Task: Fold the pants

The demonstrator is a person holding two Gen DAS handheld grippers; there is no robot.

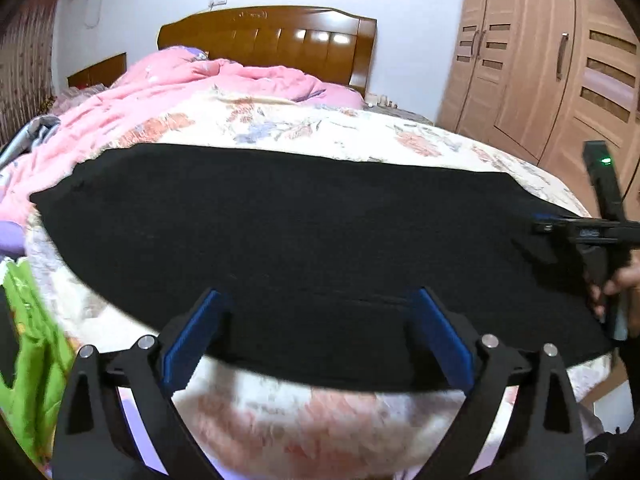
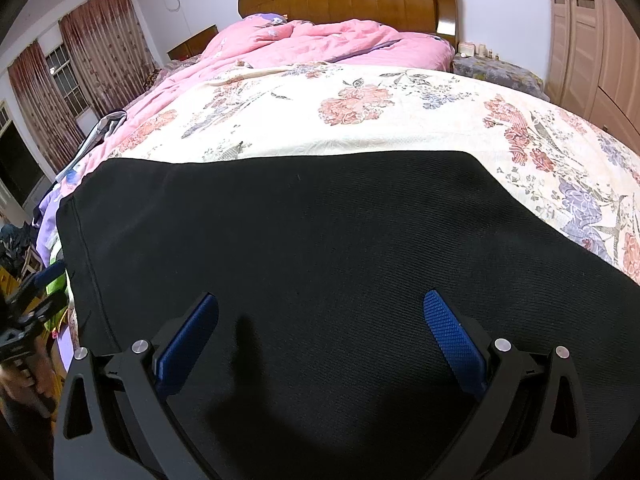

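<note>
One pair of black pants lies flat across the floral bed. Two tools hang over it: the left tool and the right tool, both spread wide, grasping nothing.

Black pants, cream floral bedspread, pink quilt.

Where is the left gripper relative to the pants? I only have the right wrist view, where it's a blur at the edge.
Observer: The left gripper hangs over the near edge of the black pants, fingers wide open, pinching nothing.
Operator: Does that near edge lie tidy?
Observer: Yes, it runs in one smooth line across the floral bedspread.
Operator: And the right gripper from outside?
Observer: The right gripper sits low at the pants' right-hand end; I cannot tell whether it touches.
</note>
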